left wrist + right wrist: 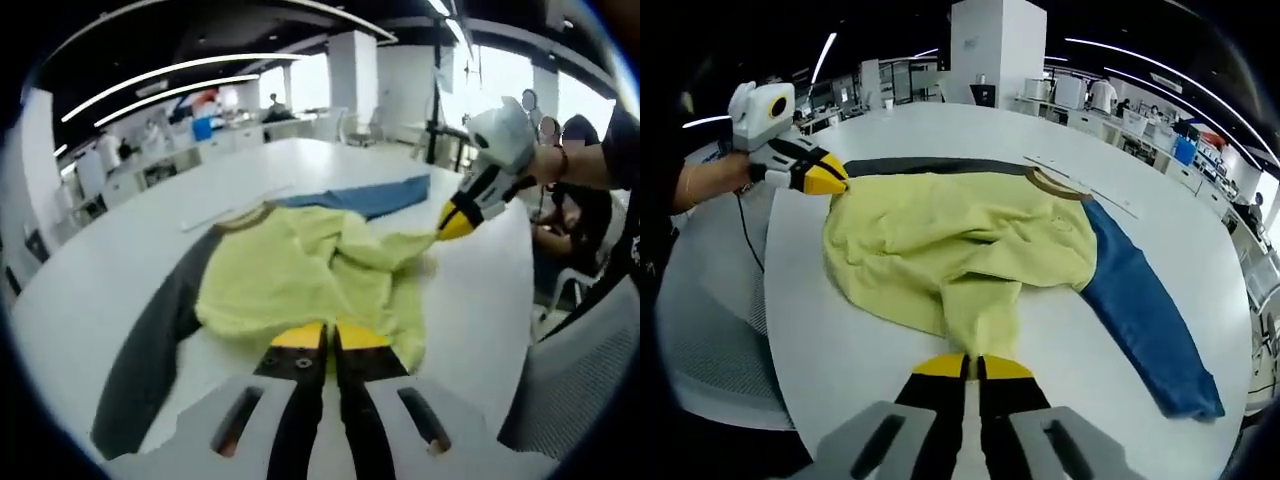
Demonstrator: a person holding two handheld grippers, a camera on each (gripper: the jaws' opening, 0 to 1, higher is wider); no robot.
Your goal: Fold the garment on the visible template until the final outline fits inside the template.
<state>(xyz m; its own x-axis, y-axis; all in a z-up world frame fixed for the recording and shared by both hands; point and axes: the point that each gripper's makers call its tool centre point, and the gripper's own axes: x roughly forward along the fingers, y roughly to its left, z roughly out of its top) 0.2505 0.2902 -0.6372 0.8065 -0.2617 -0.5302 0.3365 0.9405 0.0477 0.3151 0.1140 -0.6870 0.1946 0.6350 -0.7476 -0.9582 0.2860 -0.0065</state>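
Observation:
A yellow garment (300,270) (960,240) with a brown collar (245,218) (1055,183) lies bunched on the white table (90,270) (840,350). Its grey sleeve (150,350) (930,167) trails off one side and its blue sleeve (370,195) (1140,310) off the other. My left gripper (330,337) (830,182) is shut on the yellow hem at one edge. My right gripper (975,367) (455,222) is shut on a pulled-out point of yellow fabric on the opposite side. Folds hide the garment's underside.
A thin pale strip (230,208) (1080,185) lies on the table beside the collar. A mesh chair (590,380) (710,340) stands at the table edge, and a person (580,200) sits past it. Desks and pillars fill the room behind.

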